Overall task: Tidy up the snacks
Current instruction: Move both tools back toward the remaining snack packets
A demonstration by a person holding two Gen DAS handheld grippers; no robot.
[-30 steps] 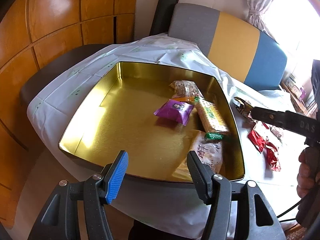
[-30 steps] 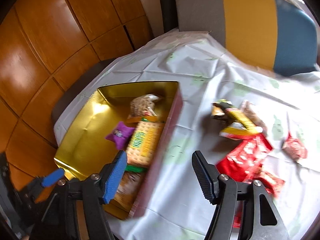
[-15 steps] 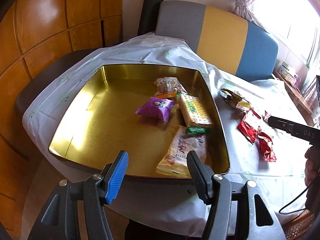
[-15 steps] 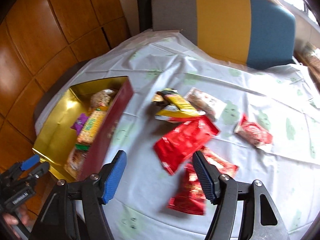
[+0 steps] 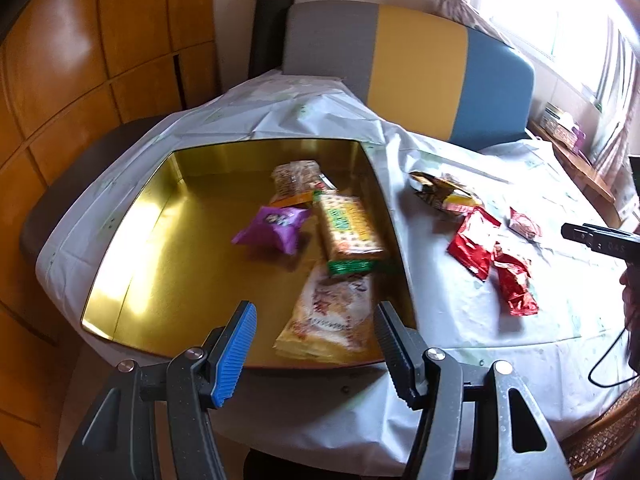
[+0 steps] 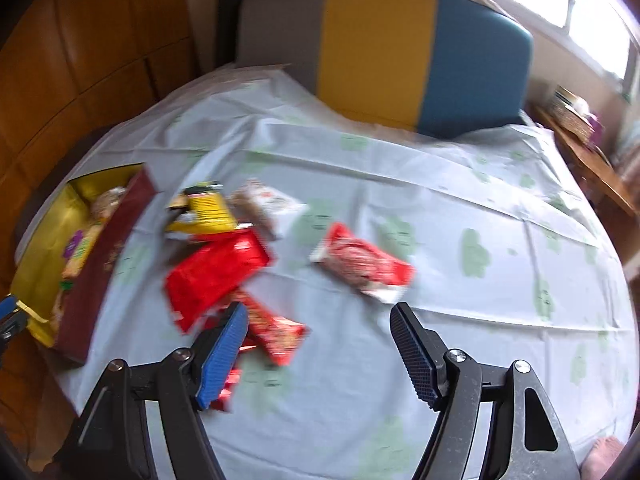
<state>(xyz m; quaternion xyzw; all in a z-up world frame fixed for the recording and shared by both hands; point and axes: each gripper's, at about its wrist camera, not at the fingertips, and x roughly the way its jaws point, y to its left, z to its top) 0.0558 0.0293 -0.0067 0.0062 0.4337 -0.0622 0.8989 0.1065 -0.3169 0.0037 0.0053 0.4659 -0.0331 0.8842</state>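
A gold tin (image 5: pixel 160 264) lies on the white tablecloth. It holds a purple packet (image 5: pixel 276 228), a green-and-yellow cracker pack (image 5: pixel 348 228), an orange-white bag (image 5: pixel 332 320) and a brown packet (image 5: pixel 296 178). My left gripper (image 5: pixel 312 344) hovers open over the tin's near rim, empty, above the bag. My right gripper (image 6: pixel 320 348) hangs over loose snacks to the right of the tin (image 6: pixel 100 256), its jaws opening with nothing between them. Below it lie a large red packet (image 6: pixel 216 272), a small red packet (image 6: pixel 276 332), a red-and-white packet (image 6: pixel 360 260) and a yellow packet (image 6: pixel 204 210).
A chair (image 6: pixel 380 52) with a grey, yellow and blue back stands behind the table. Wooden panelling (image 5: pixel 80 60) runs along the left. The table's near edge drops off just below both grippers. A hand (image 5: pixel 630 292) and a cable show at the right.
My right gripper swung right, from beside the tin to above the loose red packets, and its jaws spread wider. The left gripper shifted slightly, still open over the tin's near rim.
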